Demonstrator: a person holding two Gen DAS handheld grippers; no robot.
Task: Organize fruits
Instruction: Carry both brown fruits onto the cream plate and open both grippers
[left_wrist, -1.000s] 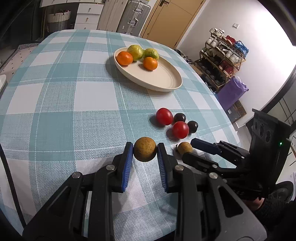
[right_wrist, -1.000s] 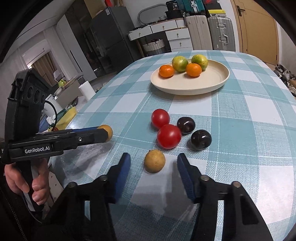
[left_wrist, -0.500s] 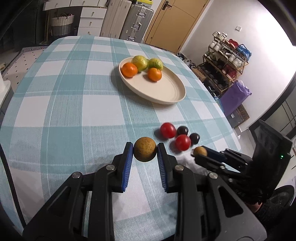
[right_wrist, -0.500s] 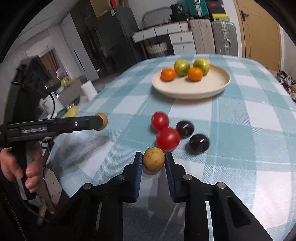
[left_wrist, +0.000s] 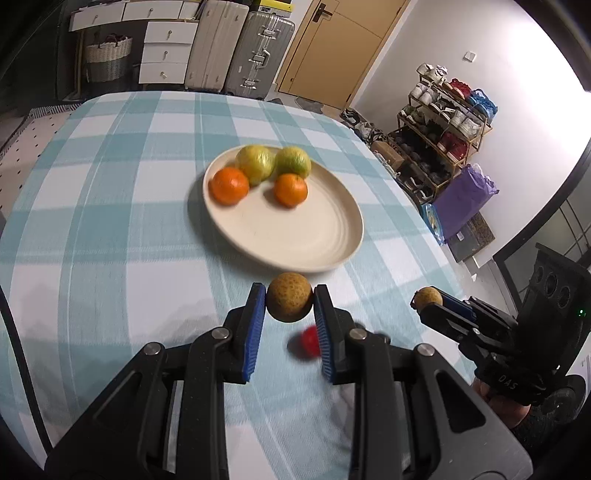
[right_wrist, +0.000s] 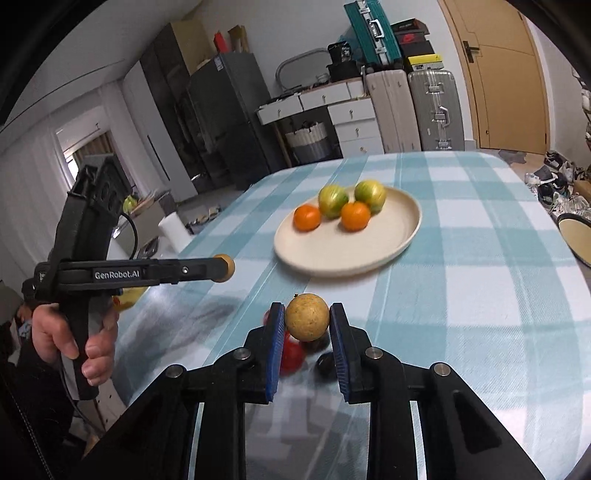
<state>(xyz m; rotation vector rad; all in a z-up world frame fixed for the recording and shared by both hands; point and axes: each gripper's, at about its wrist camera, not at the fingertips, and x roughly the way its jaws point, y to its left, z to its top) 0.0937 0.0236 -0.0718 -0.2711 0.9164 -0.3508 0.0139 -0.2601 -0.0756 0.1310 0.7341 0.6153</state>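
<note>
Both claws loaded. My left gripper (left_wrist: 289, 303) is clamped on a round tan fruit (left_wrist: 289, 301) with a rough, speckled, dull skin; it sits between the blue pads, off the cloth, just short of the plate (left_wrist: 325, 254). My right gripper (right_wrist: 307, 319) pinches a second fruit (right_wrist: 307, 316) of the same kind, paler yellow-tan with fine speckles and a small stem nub on top, also above the table (right_wrist: 480, 295). The cream plate carries two oranges (left_wrist: 229, 185) and two yellow-green citrus (left_wrist: 255, 163), bunched at its far side. Below the claws I see a blurred red tomato (left_wrist: 308, 341) and dark round fruits (right_wrist: 325, 363) lying on the checked cloth.
</note>
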